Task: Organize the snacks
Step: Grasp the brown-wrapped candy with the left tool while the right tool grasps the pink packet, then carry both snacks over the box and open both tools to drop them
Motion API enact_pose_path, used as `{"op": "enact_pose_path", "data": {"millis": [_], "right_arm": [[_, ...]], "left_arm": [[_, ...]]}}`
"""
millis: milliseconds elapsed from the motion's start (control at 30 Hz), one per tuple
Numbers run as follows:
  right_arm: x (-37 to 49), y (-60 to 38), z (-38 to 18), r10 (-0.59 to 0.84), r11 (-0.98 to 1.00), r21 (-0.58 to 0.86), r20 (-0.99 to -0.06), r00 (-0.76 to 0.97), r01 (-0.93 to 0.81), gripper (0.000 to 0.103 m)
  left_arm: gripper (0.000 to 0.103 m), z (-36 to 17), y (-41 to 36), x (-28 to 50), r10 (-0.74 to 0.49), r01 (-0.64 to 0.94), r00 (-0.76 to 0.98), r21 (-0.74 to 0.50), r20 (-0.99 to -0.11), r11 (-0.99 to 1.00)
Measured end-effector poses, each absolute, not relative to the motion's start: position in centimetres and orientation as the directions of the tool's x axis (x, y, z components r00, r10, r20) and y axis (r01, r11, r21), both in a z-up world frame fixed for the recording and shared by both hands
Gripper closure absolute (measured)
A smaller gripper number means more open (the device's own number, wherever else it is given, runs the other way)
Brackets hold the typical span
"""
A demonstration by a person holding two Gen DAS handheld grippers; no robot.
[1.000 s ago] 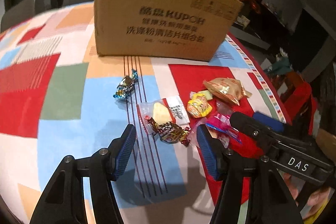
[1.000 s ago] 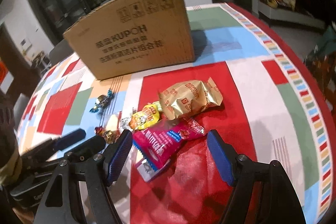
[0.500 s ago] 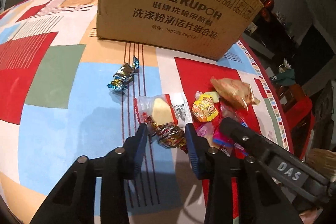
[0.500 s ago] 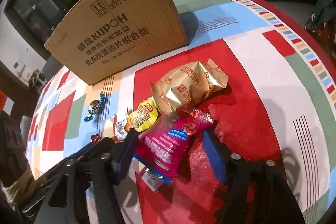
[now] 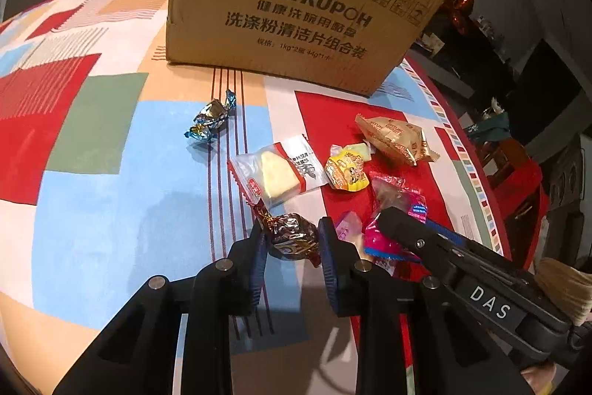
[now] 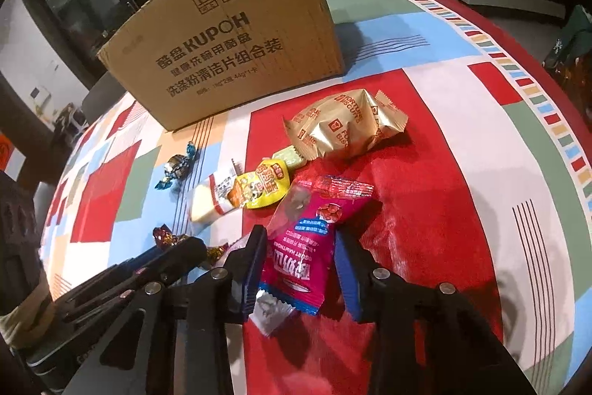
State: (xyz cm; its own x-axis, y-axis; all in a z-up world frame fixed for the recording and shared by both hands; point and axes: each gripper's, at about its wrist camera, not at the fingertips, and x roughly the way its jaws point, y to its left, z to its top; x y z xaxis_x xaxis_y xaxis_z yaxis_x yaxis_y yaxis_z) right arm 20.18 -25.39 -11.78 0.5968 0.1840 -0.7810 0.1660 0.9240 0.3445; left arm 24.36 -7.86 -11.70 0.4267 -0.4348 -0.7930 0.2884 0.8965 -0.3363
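Snacks lie on a patchwork tablecloth in front of a cardboard box (image 5: 296, 21), which also shows in the right wrist view (image 6: 229, 62). My left gripper (image 5: 292, 247) is shut on a brown foil candy (image 5: 292, 236). My right gripper (image 6: 299, 265) has its jaws closed in on both sides of a pink snack packet (image 6: 303, 247) that lies on the cloth; a small gap shows at the right pad. Nearby lie a gold biscuit pack (image 6: 344, 128), a yellow packet (image 6: 259, 187), a clear-wrapped white cake (image 5: 277, 173) and a blue foil candy (image 5: 211, 121).
The table edge (image 6: 547, 69) curves past on the right. A red chair (image 5: 518, 184) stands beyond it. The right gripper's body (image 5: 462, 280) crosses the left wrist view close beside the left gripper. The cloth at left (image 5: 92, 173) is bare.
Both grippers moved forward and down and closed: the left onto the brown foil candy, the right around the pink packet. The box looks nearer.
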Motion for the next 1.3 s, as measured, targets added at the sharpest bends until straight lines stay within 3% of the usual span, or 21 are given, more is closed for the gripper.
{"op": "enact_pose_path", "data": {"millis": [333,633,933,1133,1300], "right_arm": [[18.5,-25.0,-10.3,0.163,0.94,0.314,-0.76,0.629,0.136,0.074],[17.2,-24.1,-8.5,0.134,0.955,0.275,-0.735,0.665,0.112,0.075],[16.3,-23.1,-6.8,0.143,0.962,0.264,-0.702,0.698,0.068,0.075],[15.9,-22.7,-5.3,0.149,0.964,0.263,-0.673,0.725,0.045,0.075],[15.9,-22.6,-3.9,0.159,0.963,0.269,-0.645,0.747,0.028,0.075]], "left_arm": [[0.076,-9.7,-7.3,22.7,-0.419,0.308,0.476,-0.3,-0.773,0.903],[0.076,-9.4,-6.0,22.0,-0.399,0.284,0.496,-0.29,-0.772,0.914],[0.076,-6.9,-5.2,21.1,-0.419,0.321,0.56,-0.279,-0.715,0.905],[0.076,-4.3,-5.4,19.9,-0.376,0.353,0.647,-0.176,-0.664,0.919],[0.076,-2.9,-5.5,20.1,-0.378,0.362,0.662,-0.166,-0.648,0.917]]}}
